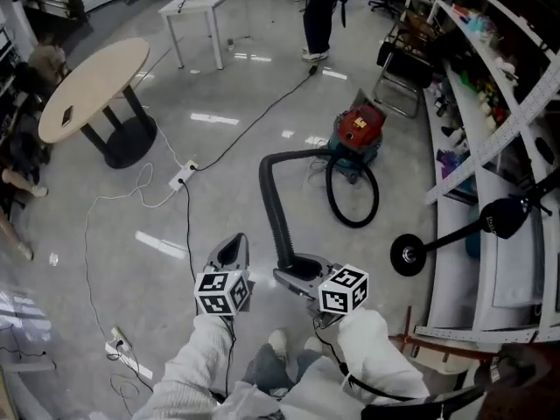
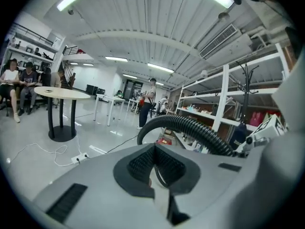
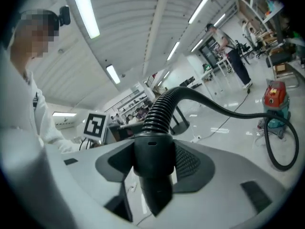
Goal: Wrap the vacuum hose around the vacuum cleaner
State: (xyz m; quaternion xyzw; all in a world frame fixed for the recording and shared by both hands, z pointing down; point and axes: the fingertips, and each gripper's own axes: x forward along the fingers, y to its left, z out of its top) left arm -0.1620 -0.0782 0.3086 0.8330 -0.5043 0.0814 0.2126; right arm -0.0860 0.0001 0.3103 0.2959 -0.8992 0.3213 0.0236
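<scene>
Jaws of my right gripper [image 3: 153, 152] are clamped on the black end cuff of the vacuum hose [image 3: 161, 109]. Left gripper [image 2: 153, 149] jaws are pinched together with nothing in them. It hangs just beside the right one, on the side away from the shelving [image 1: 490, 103].

Progress, my read: wrapping not started.
- The vacuum cleaner [image 1: 359, 131], red top and teal body, sits on the floor well apart from me, beyond both grippers.
- No turn of hose lies on the vacuum cleaner's body.
- From the vacuum cleaner the hose drops into one loose loop on the floor on its near side. It then arcs up past the vacuum cleaner's left and comes down to my right jaws.
- Left to do: carry the free end over to the vacuum cleaner and lay every turn around it.

Counts:
- 1 vacuum cleaner
- 1 hose, with 1 floor loop
- 2 grippers: 1 holding, 1 empty
- 1 black power cord [image 1: 262, 116] running left from the vacuum cleaner toward 1 white power strip [image 1: 182, 178]
- 1 person standing [image 1: 319, 11] beyond the vacuum cleaner
</scene>
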